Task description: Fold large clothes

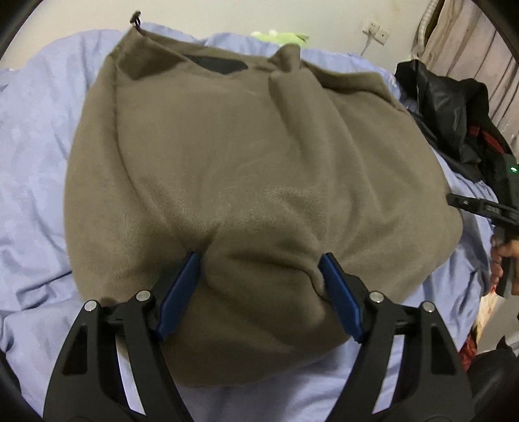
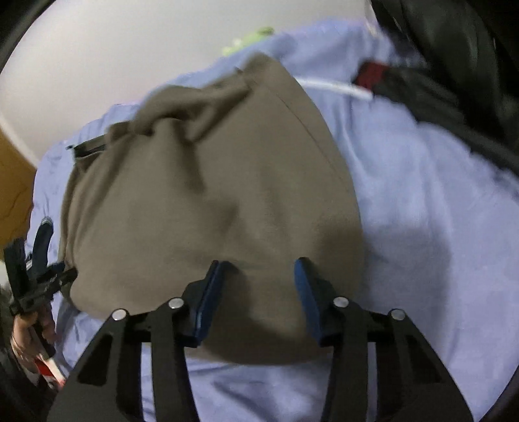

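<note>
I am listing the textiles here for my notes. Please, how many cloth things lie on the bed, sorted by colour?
Brown: 1, the fleece garment
Black: 1, the jacket, with some red on it
Green: 1, a small soft thing by the wall, too blurred to name
Total: 3, all on the blue bedsheet

One brown fleece garment lies on one bed, alongside one black jacket, one green toy and two grippers.

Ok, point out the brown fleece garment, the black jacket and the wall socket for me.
brown fleece garment (image 1: 253, 168), left wrist view, middle of its flat top surface.
black jacket (image 1: 444, 107), left wrist view, shiny upper part of the pile.
wall socket (image 1: 376, 31), left wrist view, its white faceplate.
</note>
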Available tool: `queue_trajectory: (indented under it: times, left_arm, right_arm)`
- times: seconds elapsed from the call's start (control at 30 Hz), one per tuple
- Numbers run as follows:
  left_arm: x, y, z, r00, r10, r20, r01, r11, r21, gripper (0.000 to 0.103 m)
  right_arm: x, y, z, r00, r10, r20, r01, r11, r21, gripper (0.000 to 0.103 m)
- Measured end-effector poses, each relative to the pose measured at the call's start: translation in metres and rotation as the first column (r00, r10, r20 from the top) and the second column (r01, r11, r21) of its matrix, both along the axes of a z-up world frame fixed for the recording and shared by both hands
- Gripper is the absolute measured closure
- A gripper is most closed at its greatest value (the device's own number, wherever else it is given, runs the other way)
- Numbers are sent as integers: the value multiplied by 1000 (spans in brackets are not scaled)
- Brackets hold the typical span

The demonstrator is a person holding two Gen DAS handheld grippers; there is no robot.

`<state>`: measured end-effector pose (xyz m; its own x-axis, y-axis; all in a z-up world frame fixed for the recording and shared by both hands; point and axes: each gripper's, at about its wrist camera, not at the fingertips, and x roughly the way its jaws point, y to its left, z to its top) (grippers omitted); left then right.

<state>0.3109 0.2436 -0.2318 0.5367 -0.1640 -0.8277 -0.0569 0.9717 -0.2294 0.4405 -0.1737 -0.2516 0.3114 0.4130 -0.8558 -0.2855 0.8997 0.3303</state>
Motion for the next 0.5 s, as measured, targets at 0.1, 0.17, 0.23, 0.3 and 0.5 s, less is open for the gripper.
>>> queue_trajectory:
  times: [0.1, 0.17, 0.23, 0.3, 0.5]
  left_arm:
    - [2, 2, -4, 1000, 11, -6, -11, 1000, -19, 27]
    - [-3, -5, 3, 1000, 5, 18, -6, 1000, 26, 27]
    - [-12, -10, 13, 998, -22, 62, 18, 997, 71, 27]
    - [-31, -10, 32, 989, -55, 138, 38, 992, 123, 26]
    - [-86, 19, 64, 963, -52, 265, -5, 978, 209, 17]
  right_arm:
    - [11, 6, -12, 999, -33, -29, 33, 999, 3, 58]
    - [6, 10, -4, 999, -36, 12, 36, 999, 7, 54]
    - [-12, 4, 13, 997, -17, 76, 8, 994, 109, 31]
    - [-40, -7, 33, 983, 3, 184, -36, 984, 177, 24]
    - [-88, -33, 43, 933, 112, 341, -155, 983, 101, 10]
